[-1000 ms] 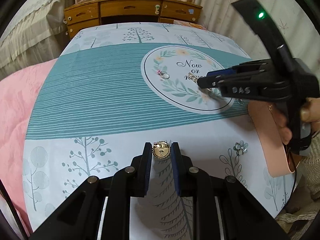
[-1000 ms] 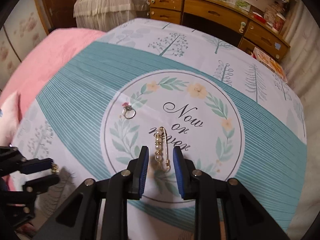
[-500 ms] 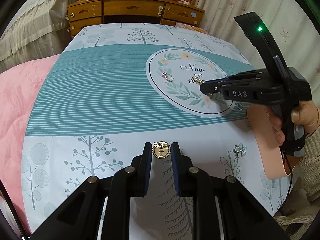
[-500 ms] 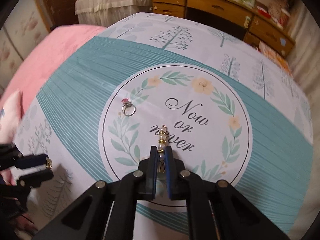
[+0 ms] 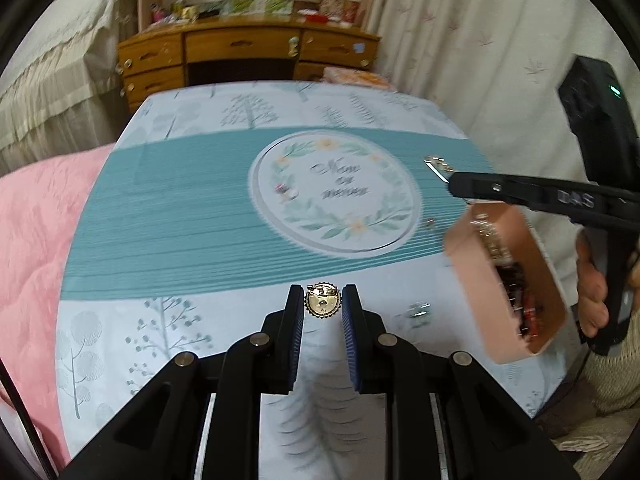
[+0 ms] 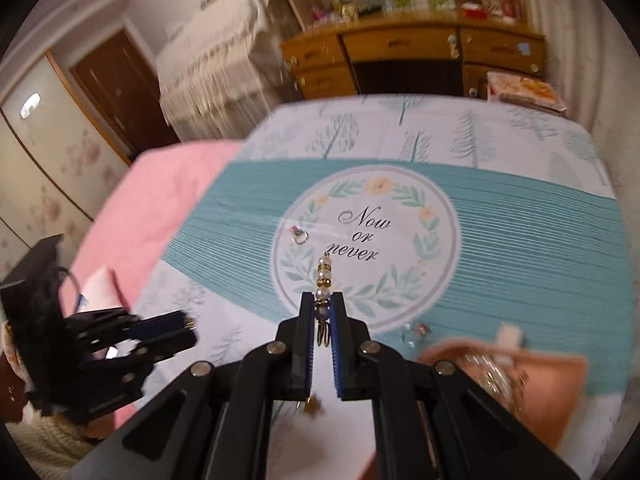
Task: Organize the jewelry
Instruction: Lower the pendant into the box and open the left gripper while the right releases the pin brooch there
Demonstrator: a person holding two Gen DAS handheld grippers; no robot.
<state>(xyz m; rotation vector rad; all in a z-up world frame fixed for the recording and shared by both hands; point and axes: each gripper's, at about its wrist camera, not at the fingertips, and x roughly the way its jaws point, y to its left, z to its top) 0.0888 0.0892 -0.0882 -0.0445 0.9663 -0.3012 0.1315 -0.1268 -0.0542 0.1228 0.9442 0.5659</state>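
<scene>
My left gripper (image 5: 322, 305) is shut on a round gold brooch (image 5: 322, 305) and holds it above the tablecloth's near part. My right gripper (image 6: 323, 311) is shut on a pearl bar pin (image 6: 323, 284), lifted off the cloth; in the left wrist view the pin (image 5: 437, 167) sticks out of its tip, just above and behind a pink jewelry box (image 5: 508, 280) with several pieces inside. A ring with a pink stone (image 6: 299, 235) lies on the round "Now or never" print. A small flower piece (image 5: 418, 311) lies near the box.
The table carries a teal and white cloth (image 5: 168, 216). A pink quilt (image 5: 28, 240) lies to the left. A wooden desk (image 5: 248, 56) stands beyond the table. Another small earring (image 6: 416, 330) lies by the box's far side.
My right gripper has lifted the pearl pin off the cloth and carried it right, over the pink box. My left gripper still holds the brooch, raised a little.
</scene>
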